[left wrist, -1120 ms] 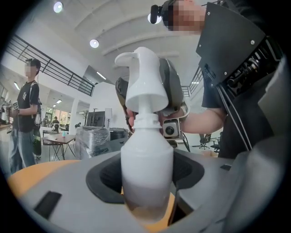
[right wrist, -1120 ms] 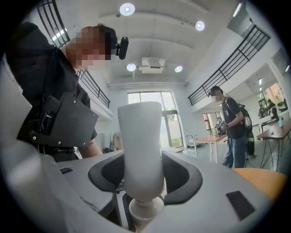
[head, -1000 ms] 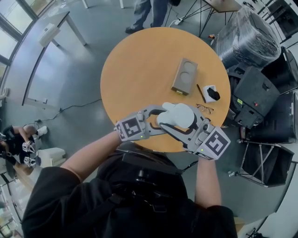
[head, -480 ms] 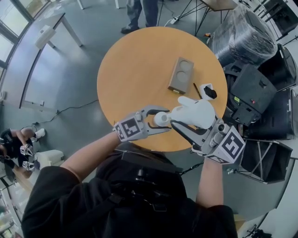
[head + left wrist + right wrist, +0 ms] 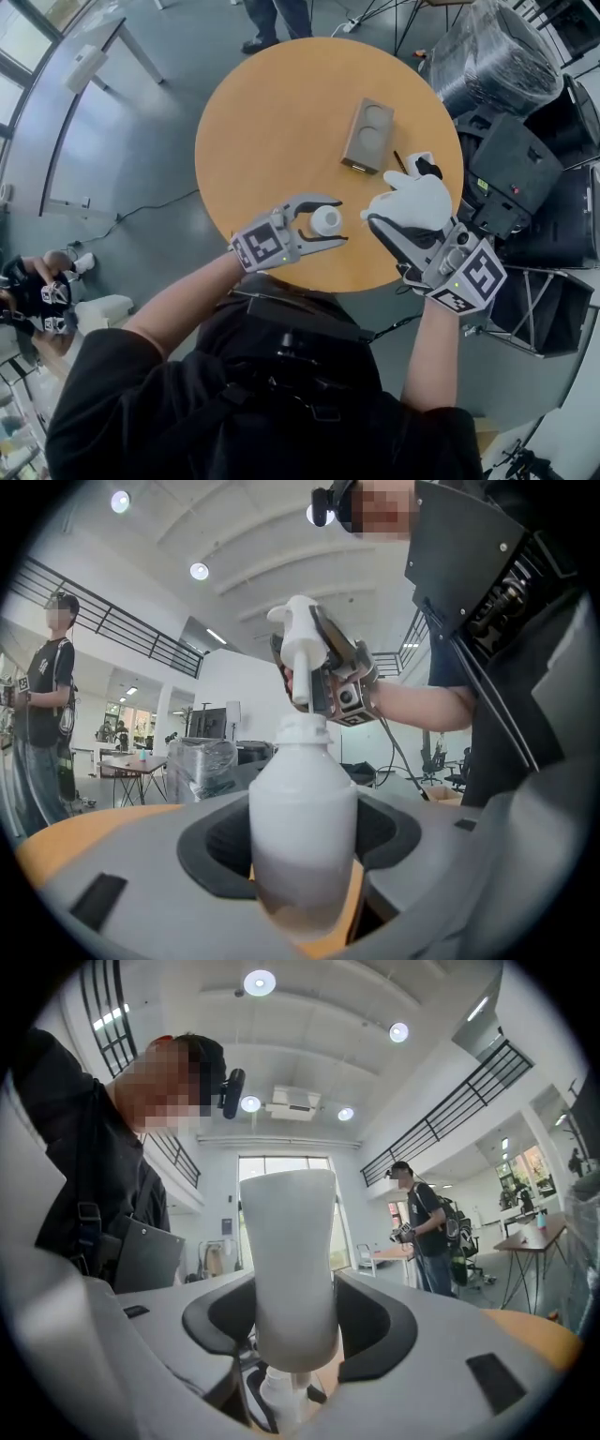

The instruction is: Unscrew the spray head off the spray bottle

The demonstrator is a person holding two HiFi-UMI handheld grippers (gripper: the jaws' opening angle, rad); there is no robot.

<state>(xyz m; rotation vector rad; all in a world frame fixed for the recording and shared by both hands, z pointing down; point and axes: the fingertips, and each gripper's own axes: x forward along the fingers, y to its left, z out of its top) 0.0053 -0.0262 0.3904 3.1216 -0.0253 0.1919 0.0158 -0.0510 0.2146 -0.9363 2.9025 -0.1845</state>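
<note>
The white spray bottle (image 5: 325,220) stands upright between the jaws of my left gripper (image 5: 323,223), which is shut on its body (image 5: 302,817) just above the round orange table (image 5: 272,122). Its threaded neck is bare. The white spray head (image 5: 414,200) is off the bottle and sits in my right gripper (image 5: 398,214), shut on it to the bottle's right. In the left gripper view the spray head (image 5: 302,639) hangs behind and above the neck. In the right gripper view the spray head (image 5: 289,1260) fills the jaws, with the bottle's top (image 5: 272,1393) low behind it.
A brown rectangular block with two round hollows (image 5: 368,136) lies mid-table. A dark pen (image 5: 400,161) and a small white-and-black object (image 5: 424,169) lie by the right edge. Black chairs and a wrapped bundle (image 5: 497,56) crowd the right side. A person (image 5: 277,19) stands beyond the table.
The right gripper has carried the spray head right and away from the bottle, leaving the neck bare. The left gripper has stayed put with the bottle.
</note>
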